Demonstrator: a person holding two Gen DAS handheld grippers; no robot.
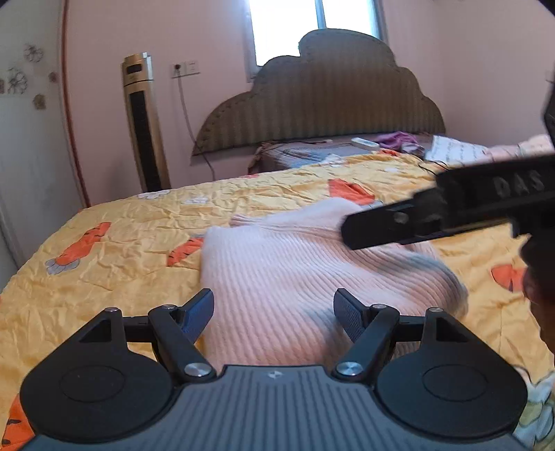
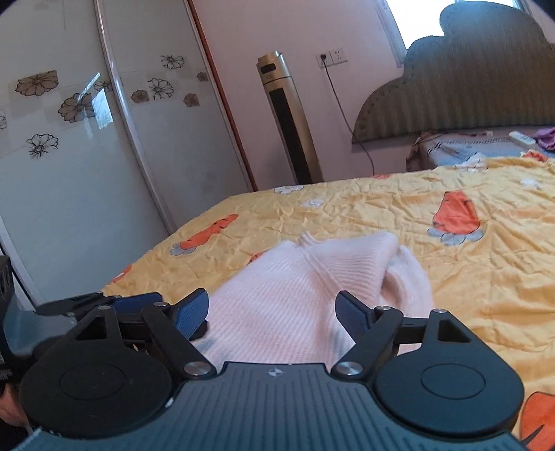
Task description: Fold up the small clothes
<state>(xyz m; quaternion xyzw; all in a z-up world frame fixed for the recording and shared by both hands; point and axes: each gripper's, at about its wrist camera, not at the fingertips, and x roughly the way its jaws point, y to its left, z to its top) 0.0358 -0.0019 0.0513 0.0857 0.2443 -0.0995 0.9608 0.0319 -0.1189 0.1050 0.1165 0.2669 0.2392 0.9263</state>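
— Jaws first: both pairs spread wide, nothing pinched. Left gripper [image 1: 274, 314] sits low over the near edge of the pink sweater [image 1: 295, 277], blue pads on either side of the ribbed knit, w/ a clear gap to each pad. Right gripper [image 2: 274, 314] same story, fingers apart above the knit, no cloth clamped.

— Where's the sweater?

— On the yellow quilt [image 1: 121, 243] w/ orange carrot prints, approx mid-bed. Looks partly folded: right wrist view shows a flap lying over the body, a seam running diagonally, and a bulged bit at the right side. Small ribbed collar or cuff pokes out at the far edge [image 2: 307, 239]; can't tell which.

— Grippers close together?

— Yes. In the left wrist view the right gripper's black body comes in from the right, its tip [image 1: 381, 225] over the sweater's far right part; touching or just above, can't tell, it's blurred. In the right wrist view the left gripper [image 2: 138, 305] shows just beside the left finger, at the sweater's left edge.

— Bkgd?

— Scalloped headboard [image 1: 322, 97] below a window [image 1: 312, 20], gold tower fan [image 1: 145, 121] by the wall, wardrobe doors w/ flower decals [image 2: 69, 104] on the left. Remote [image 1: 364, 143] and purple cloth [image 1: 397, 138] near the head of the bed.
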